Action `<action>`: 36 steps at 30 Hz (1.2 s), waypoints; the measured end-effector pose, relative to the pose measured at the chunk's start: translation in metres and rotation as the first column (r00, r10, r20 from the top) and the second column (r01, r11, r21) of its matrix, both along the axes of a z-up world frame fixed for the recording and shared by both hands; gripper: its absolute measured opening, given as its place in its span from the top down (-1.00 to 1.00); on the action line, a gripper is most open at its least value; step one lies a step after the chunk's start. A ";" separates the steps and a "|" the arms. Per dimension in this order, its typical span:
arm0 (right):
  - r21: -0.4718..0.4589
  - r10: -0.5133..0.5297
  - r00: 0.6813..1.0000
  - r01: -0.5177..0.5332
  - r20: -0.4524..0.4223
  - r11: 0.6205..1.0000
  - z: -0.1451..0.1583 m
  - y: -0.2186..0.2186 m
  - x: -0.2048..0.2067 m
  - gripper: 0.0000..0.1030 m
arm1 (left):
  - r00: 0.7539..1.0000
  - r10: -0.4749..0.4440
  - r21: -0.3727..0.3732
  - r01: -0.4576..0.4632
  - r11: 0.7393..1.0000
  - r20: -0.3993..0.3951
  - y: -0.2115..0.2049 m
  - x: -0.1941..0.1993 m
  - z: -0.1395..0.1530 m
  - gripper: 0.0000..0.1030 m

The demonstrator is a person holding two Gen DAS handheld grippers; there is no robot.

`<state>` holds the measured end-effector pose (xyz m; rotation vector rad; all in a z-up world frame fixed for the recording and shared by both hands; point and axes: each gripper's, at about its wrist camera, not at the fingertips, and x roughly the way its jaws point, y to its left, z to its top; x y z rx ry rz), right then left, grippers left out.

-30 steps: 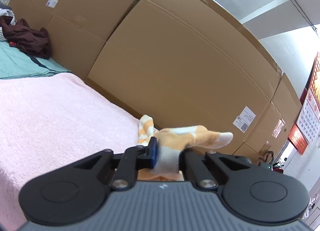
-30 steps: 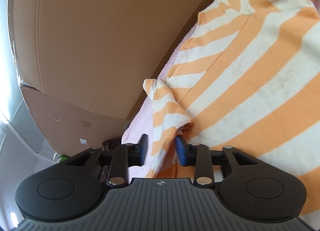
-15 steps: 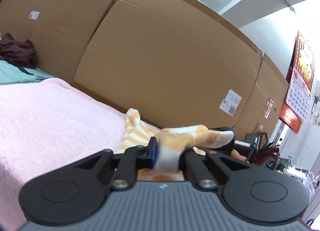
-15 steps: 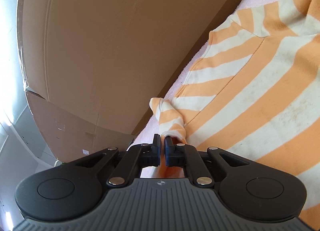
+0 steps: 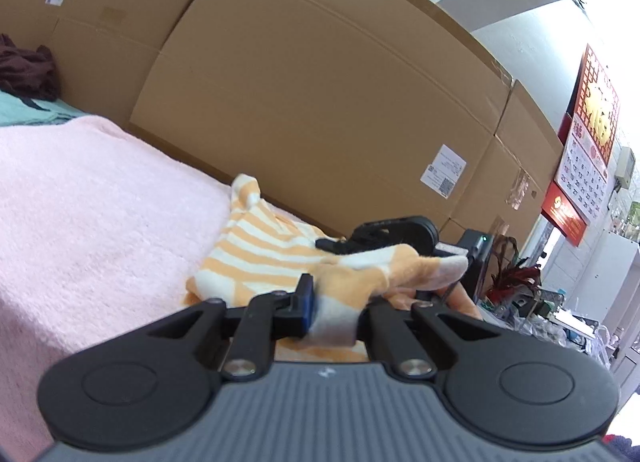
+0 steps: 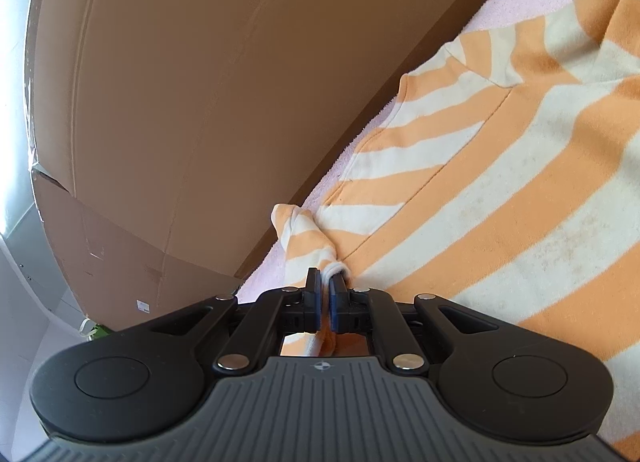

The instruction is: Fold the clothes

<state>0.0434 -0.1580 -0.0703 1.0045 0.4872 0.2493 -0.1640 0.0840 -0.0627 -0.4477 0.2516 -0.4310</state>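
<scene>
Shirt (image 6: 500, 190) cloth is clamped in both your claws: the left gripper (image 5: 334, 308) bites a bunched corner, the right gripper (image 6: 325, 294) pinches a sleeve end. It lies along the pink blanket's (image 5: 92, 214) far edge beside the cardboard boxes (image 5: 320, 102). Lift both evenly and keep the cloth taut.

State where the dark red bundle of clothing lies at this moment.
In the left wrist view, the dark red bundle sits at the far left edge, on a teal cloth beyond the pink blanket, against the cardboard boxes.
</scene>
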 end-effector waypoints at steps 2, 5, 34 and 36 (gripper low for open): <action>0.003 -0.005 1.000 0.005 0.015 1.000 0.001 0.000 0.000 0.89 | 1.000 -0.016 0.001 0.017 1.000 -0.005 -0.002 0.000 -0.001 1.00; 0.009 -0.005 0.999 0.005 0.046 1.000 0.003 -0.001 -0.002 0.89 | 1.000 -0.020 0.000 0.020 1.000 0.002 -0.002 -0.001 -0.001 1.00; -0.143 0.355 0.934 -0.345 0.049 0.928 0.032 0.019 -0.112 0.17 | 0.985 -0.150 -0.028 0.148 0.989 -0.082 0.016 0.008 -0.011 -0.09; -0.171 0.402 0.914 -0.389 0.052 0.905 0.041 0.032 -0.114 0.05 | 0.984 -0.164 -0.007 0.164 0.986 -0.075 0.013 0.007 -0.011 -0.15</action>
